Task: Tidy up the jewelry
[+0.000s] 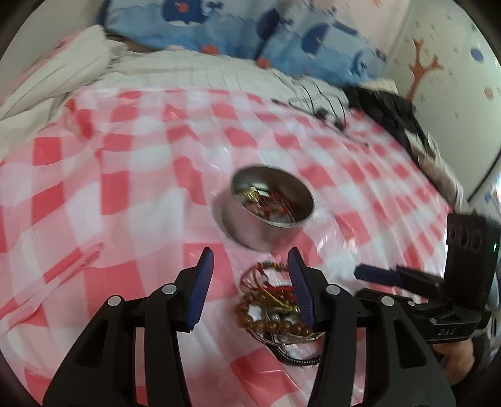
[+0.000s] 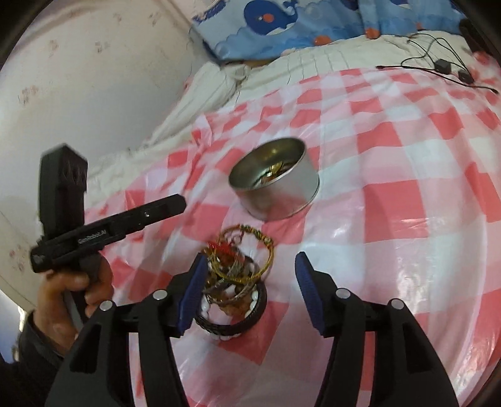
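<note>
Left wrist view: left gripper (image 1: 250, 260), blue-padded jaws apart, nothing clamped; its right pad stands over the edge of a jewelry heap (image 1: 275, 300) of brown bead bracelet, red cord and gold wire bangles, lying loose on the red-and-white checked cloth (image 1: 125, 194). Just beyond the heap, a round metal tin (image 1: 269, 203), upright and open, with a few red and gold pieces inside. Right wrist view: right gripper (image 2: 250, 266), jaws apart and empty; its left pad sits just beside the heap, the right pad well clear. Far edge of cloth: thin black cables (image 2: 438, 65); behind, a blue whale-print pillow (image 2: 281, 25).
</note>
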Motion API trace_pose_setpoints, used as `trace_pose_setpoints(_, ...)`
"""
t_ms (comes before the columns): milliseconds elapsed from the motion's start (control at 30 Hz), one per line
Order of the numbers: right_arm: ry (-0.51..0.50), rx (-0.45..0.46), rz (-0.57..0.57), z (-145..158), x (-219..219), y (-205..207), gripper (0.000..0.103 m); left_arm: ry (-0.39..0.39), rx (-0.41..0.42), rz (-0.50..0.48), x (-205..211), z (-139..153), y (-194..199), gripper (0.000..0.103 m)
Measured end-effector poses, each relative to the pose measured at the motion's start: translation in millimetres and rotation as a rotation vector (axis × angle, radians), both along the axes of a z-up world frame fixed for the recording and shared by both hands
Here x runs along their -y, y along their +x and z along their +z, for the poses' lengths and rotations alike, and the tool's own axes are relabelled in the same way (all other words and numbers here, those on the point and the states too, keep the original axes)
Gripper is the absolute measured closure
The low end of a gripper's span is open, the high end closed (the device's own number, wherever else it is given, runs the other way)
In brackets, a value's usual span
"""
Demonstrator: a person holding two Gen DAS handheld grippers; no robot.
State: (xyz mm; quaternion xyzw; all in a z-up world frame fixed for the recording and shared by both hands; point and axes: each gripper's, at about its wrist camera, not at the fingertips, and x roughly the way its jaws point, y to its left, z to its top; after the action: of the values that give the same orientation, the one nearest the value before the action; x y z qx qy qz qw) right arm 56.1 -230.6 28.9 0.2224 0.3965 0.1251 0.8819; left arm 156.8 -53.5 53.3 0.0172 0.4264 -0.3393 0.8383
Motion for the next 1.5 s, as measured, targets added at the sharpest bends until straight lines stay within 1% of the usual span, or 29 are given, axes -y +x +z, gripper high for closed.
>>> trace_pose_setpoints(133, 0.004, -0.011, -0.025, -4, 5, -1, 0.043, 0.068, 0.002, -0.045, 19, -11, -2, 0.057)
trace_pose_setpoints(200, 0.005, -0.011, -0.053, -4, 11, -2, 0.038, 0.097, 0.024, -0.067, 27, -12, -4, 0.057)
trace_pose_setpoints(267, 0.023, -0.010, -0.075, -4, 17, -2, 0.036, 0.111, 0.034, -0.088, 32, -14, -5, 0.057)
trace_pose_setpoints(367, 0.073, -0.004, -0.091, -5, 25, -3, 0.036, 0.148, 0.027, -0.106, 39, -21, -6, 0.069)
trace_pose_setpoints(433, 0.081, 0.002, -0.099, -3, 28, -4, 0.036, 0.180, 0.024, -0.111, 43, -26, -6, 0.071)
trace_pose_setpoints(533, 0.088, 0.008, -0.100, -1, 29, -4, 0.035, 0.196, 0.005, -0.112, 46, -33, -3, 0.079)
trace_pose_setpoints(567, 0.090, 0.009, -0.100, -1, 29, -4, 0.034, 0.196, 0.000, -0.110, 47, -34, -2, 0.087)
trace_pose_setpoints(600, 0.090, 0.008, -0.099, -1, 29, -3, 0.034, 0.199, -0.002, -0.104, 47, -35, -1, 0.099)
trace_pose_setpoints(633, 0.092, 0.008, -0.099, -1, 29, -4, 0.034, 0.196, -0.004, -0.105, 46, -35, 0, 0.100)
trace_pose_setpoints(700, 0.094, 0.007, -0.099, -1, 30, -3, 0.034, 0.171, -0.010, -0.108, 45, -32, 0, 0.100)
trace_pose_setpoints(733, 0.093, 0.005, -0.102, -1, 30, -4, 0.034, 0.145, -0.017, -0.111, 43, -29, 1, 0.100)
trace_pose_setpoints(933, 0.092, -0.018, -0.103, -6, 32, -3, 0.034, -0.028, -0.059, -0.098, 24, -9, 7, 0.101)
trace_pose_setpoints(967, 0.089, -0.024, -0.101, -7, 31, -3, 0.034, -0.069, -0.068, -0.098, 20, -5, 8, 0.100)
trace_pose_setpoints(1067, 0.079, -0.042, -0.091, -10, 29, -1, 0.034, -0.144, -0.079, -0.088, 10, 3, 11, 0.100)
trace_pose_setpoints(1167, 0.071, -0.045, -0.065, -12, 23, 2, 0.034, -0.166, -0.061, -0.056, 4, 8, 13, 0.100)
trace_pose_setpoints(1300, 0.049, -0.030, -0.007, -11, 9, 6, 0.034, -0.194, -0.038, 0.018, -9, 14, 19, 0.100)
trace_pose_setpoints(1400, -0.008, -0.008, 0.043, -7, -7, 14, 0.034, -0.209, -0.031, 0.048, -17, 18, 23, 0.100)
trace_pose_setpoints(1500, -0.072, 0.014, 0.080, -6, -22, 24, 0.034, -0.206, -0.025, 0.063, -20, 19, 26, 0.100)
